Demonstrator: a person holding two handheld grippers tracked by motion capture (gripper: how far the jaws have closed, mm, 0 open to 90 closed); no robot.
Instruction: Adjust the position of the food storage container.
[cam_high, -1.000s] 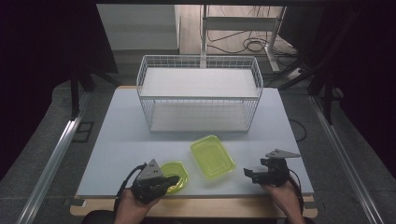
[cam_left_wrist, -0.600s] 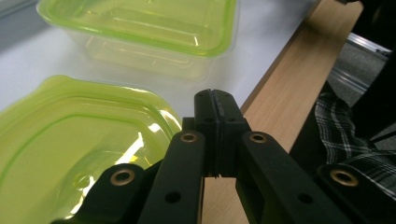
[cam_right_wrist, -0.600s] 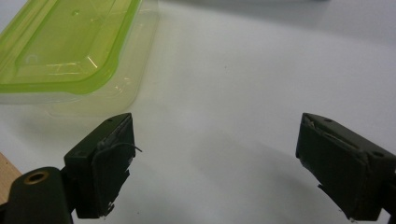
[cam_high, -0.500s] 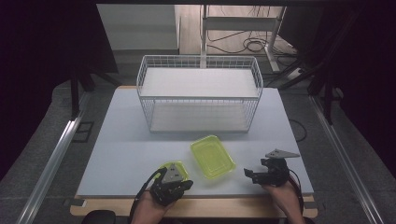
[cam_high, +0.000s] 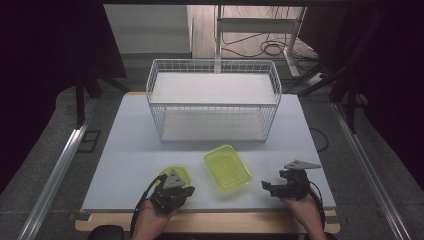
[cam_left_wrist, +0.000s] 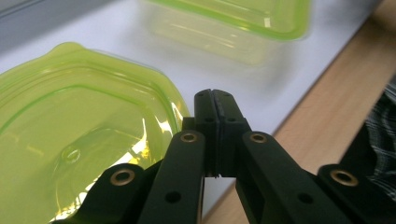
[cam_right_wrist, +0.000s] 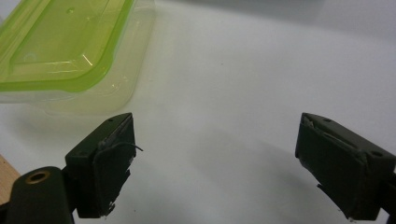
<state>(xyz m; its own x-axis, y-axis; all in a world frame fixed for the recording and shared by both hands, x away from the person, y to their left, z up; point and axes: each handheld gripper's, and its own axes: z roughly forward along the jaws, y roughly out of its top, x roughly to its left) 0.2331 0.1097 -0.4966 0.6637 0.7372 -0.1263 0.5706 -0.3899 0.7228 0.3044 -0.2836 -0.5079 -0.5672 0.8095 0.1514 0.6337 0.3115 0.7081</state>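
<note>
Two green containers (cam_high: 227, 167), one wire basket (cam_high: 213, 100)

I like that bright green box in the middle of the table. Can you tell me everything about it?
The green box is a see-through, yellow-green plastic tub, rectangular with rounded corners and a thicker rim. It looks empty and sits flat but turned at an angle on the white table, in front of the wire basket. Nothing touches it.

The high view looks down over the table (cam_high: 125, 150); both tool cameras sit close, sharing the green container (cam_high: 227, 167).
</note>
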